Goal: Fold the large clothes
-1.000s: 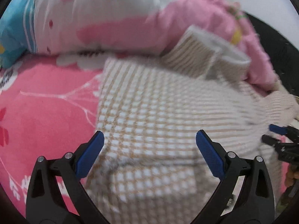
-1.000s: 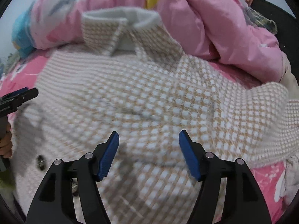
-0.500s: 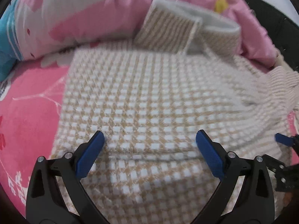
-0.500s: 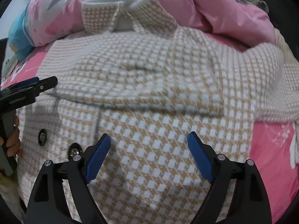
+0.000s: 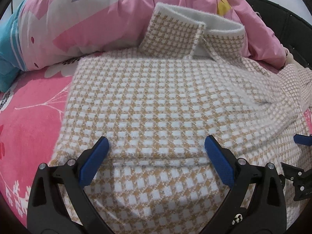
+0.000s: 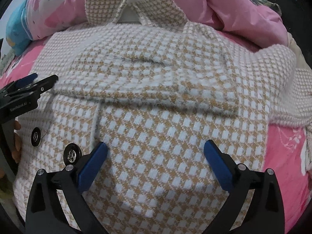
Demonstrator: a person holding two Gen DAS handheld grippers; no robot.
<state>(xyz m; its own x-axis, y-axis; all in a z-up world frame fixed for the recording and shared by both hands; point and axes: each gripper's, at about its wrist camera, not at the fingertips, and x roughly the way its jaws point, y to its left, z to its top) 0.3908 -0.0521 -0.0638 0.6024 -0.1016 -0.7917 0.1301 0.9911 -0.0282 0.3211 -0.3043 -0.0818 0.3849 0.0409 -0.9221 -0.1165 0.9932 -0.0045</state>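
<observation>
While your two claws hover over the folded knit, here is how things stand.

Garment: the houndstooth jacket lies on the pink bedsheet, collar at the far end against the bunched pink quilt.
Fold so far: one panel is laid across the body, and its edge runs crosswise in the right wrist view; the two snap buttons show on the layer below it.
Right sleeve side: a sleeve trails off toward the sheet, not yet tucked in.
Left claw: wide apart, nothing pinched, with the fabric edge lying between the blue pads but not pressed by them.
Right claw: its jaws are opening, near their widest, with cloth below them and none gripped.
Step in hand: judged as release after a fold, then regrasp for the next one.
Doing it well: lift both claws clear so that no fuzzy knit drags with the pads.
Next grasp: take the near hem at two matching points, one per claw, and pinch all the layers together.
Risk: the thick knit may spring open, so press the crease flat first.
</observation>
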